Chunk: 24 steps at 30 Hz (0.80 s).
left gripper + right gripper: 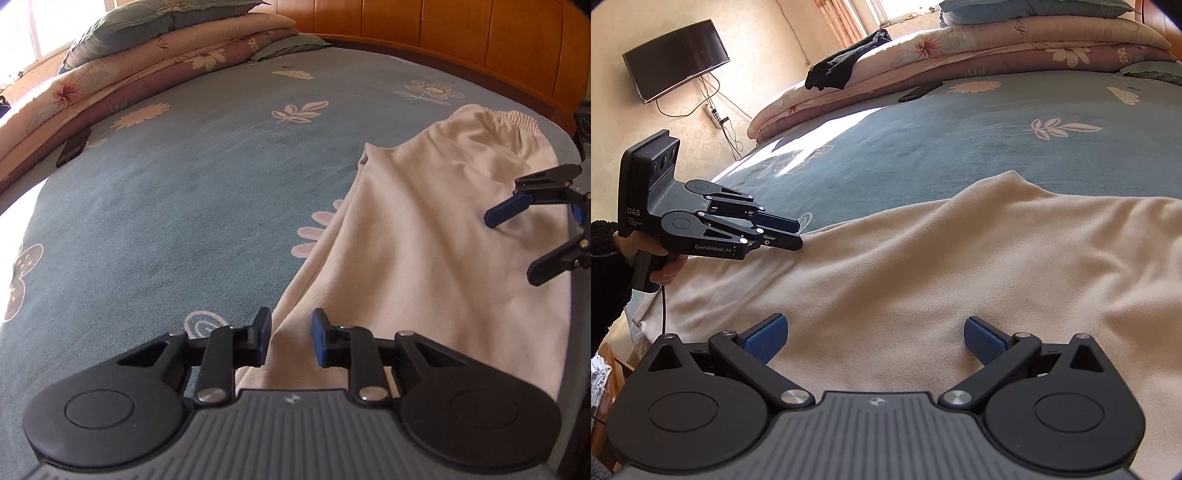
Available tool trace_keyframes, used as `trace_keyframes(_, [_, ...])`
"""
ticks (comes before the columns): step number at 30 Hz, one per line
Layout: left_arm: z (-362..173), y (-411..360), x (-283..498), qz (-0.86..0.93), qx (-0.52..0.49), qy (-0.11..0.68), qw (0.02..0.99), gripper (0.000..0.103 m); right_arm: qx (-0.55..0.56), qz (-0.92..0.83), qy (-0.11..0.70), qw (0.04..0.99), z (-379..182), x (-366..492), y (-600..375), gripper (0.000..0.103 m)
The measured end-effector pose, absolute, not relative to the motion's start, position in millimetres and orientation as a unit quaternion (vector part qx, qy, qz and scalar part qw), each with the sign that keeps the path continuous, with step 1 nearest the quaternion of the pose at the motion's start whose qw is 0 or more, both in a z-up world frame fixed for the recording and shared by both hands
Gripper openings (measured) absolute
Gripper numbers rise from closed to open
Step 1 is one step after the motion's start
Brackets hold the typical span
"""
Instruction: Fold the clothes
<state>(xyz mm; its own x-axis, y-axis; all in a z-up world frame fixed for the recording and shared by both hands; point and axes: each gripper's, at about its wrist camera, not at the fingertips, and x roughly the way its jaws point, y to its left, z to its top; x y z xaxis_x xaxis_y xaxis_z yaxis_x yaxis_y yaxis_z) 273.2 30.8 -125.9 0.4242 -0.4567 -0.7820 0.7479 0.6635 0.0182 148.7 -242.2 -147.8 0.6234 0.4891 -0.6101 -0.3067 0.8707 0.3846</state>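
Cream trousers (pixel 424 236) lie spread lengthwise along the near edge of the blue flowered bedspread (pixel 184 192), elastic waistband (pixel 506 120) at the end nearest the wooden headboard (pixel 443 33). The cloth looks doubled, one leg over the other, but I cannot confirm that. This lay fits a lengthwise fold already in place as well as a garment merely laid out.

Left gripper (pixel 291 341) sits low over the leg end of the trousers, jaws a little apart, straddling a raised ridge of cloth without nipping it. Right gripper (pixel 873 338) hovers above the middle of the trousers, jaws spread wide, holding nothing.

Notes for whichever fold I make:
- take both layers at the edge, not the top one alone;
- keep the two grips level, so the fold line runs straight across the trousers;
- soft, slack fabric: lift low and lay it down slowly.

Beyond the trousers: a dark phone (pixel 72 147) beside the stacked quilts (pixel 110 74).
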Motion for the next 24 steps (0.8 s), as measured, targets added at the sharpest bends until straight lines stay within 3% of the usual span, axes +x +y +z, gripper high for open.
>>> trace_keyframes(5, [-135.4, 22.9, 272.6, -0.342, 0.225, 0.41, 0.815, 0.022, 0.125, 0.223, 0.373, 0.892, -146.2, 150.4, -241.5, 0.103])
trace_keyframes(8, [-137.0, 19.3, 272.2, -0.329, 0.253, 0.401, 0.817, 0.038, 0.12, 0.222, 0.373, 0.893, -147.7, 150.4, -240.7, 0.103])
trace_keyframes(12, [-135.0, 17.0, 270.8, -0.322, 0.252, 0.407, 0.817, 0.031, 0.118, 0.217, 0.37, 0.896, -146.4, 148.2, -238.1, 0.103])
trace_keyframes(15, [-133.3, 15.7, 269.2, -0.273, 0.264, 0.387, 0.84, 0.032, 0.112, 0.212, 0.367, 0.899, -144.5, 146.2, -236.2, 0.103])
trace_keyframes(17, [-130.1, 18.1, 272.1, -0.228, 0.26, 0.382, 0.857, 0.02, 0.108, 0.208, 0.364, 0.901, -142.0, 144.6, -236.4, 0.103])
trace_keyframes(19, [-129.7, 15.1, 272.2, -0.221, 0.249, 0.388, 0.859, 0.02, 0.107, 0.207, 0.362, 0.903, -139.5, 142.5, -237.3, 0.103])
trace_keyframes(22, [-134.0, 3.9, 272.3, -0.261, 0.193, 0.41, 0.852, 0.032, 0.104, 0.215, 0.359, 0.902, -139.9, 139.0, -237.4, 0.103])
trace_keyframes(24, [-136.9, -3.5, 272.4, -0.287, 0.155, 0.423, 0.845, 0.052, 0.108, 0.21, 0.367, 0.9, -145.0, 138.8, -237.9, 0.103])
